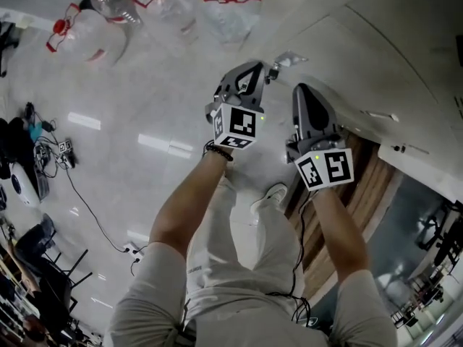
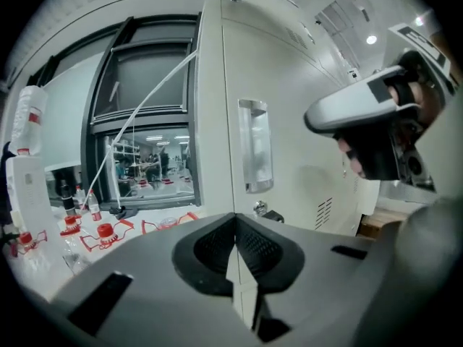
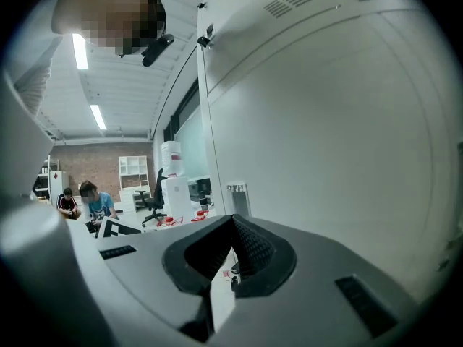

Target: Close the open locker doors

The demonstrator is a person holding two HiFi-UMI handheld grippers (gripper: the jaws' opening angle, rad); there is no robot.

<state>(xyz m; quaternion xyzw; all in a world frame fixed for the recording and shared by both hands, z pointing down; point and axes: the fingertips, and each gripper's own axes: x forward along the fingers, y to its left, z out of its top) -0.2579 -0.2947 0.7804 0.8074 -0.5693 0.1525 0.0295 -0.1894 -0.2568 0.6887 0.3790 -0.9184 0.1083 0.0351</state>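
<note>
Your left claw (image 2: 235, 246) and right claw (image 3: 231, 250) are both closed, holding nothing. The white metal locker door (image 2: 289, 143) stands just ahead of them, apparently ajar and not yet shut.

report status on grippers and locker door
Left gripper, right gripper shut, empty. White metal locker door open, wooden interior showing. Nothing in the way.

The right gripper (image 3: 232, 226) sits at the bottom centre, its jaws pressed together with nothing between them. A white locker door (image 3: 333, 150) fills the right half of the frame. It has vent slots (image 3: 288, 4) near the top and a handle (image 3: 237, 196) near its left edge, just above the jaws. At the lower left, two people (image 3: 81, 197) sit before a brick wall (image 3: 94, 166).
</note>
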